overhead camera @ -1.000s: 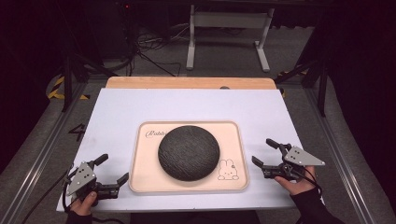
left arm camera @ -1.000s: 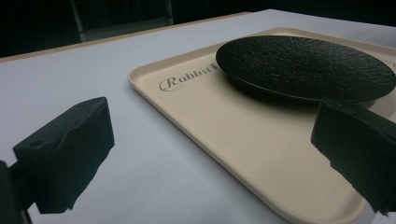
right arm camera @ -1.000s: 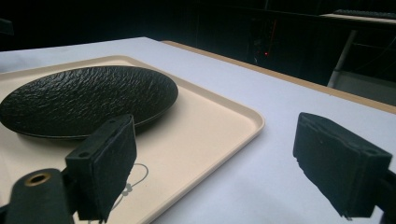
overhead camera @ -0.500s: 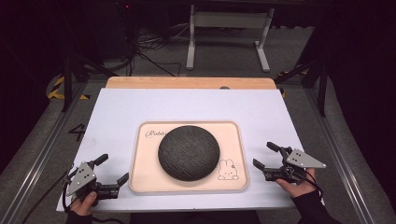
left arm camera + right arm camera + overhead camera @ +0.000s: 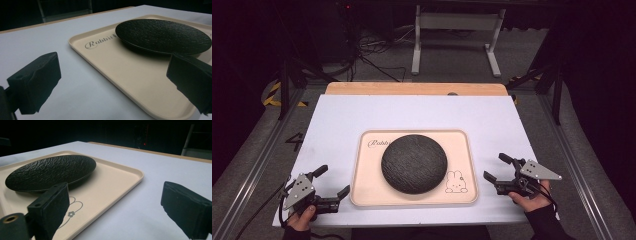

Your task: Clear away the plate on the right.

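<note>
A white tabletop (image 5: 362, 120) is filling the frame's centre. A grey metal stand (image 5: 455, 35) is standing top centre; black cables (image 5: 372, 50) are lying upper left.

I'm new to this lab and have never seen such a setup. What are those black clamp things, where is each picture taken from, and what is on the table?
A person sits at a white table and holds a hand-held clamp with two black jaws in each hand. The high view looks down from above the person: the left gripper is at lower left, the right gripper at lower right. The other two pictures come from small cameras riding on the grippers, so the black blocks at their bottom edges are each gripper's own jaws.

On the table lies a beige tray with "Rabbit" lettering and a rabbit drawing. A dark, rough-textured plate rests on it.

Both grippers are open, the right one's jaws having just opened further. Nothing is between either pair of jaws. Each gripper sits beside a side edge of the tray.
</note>
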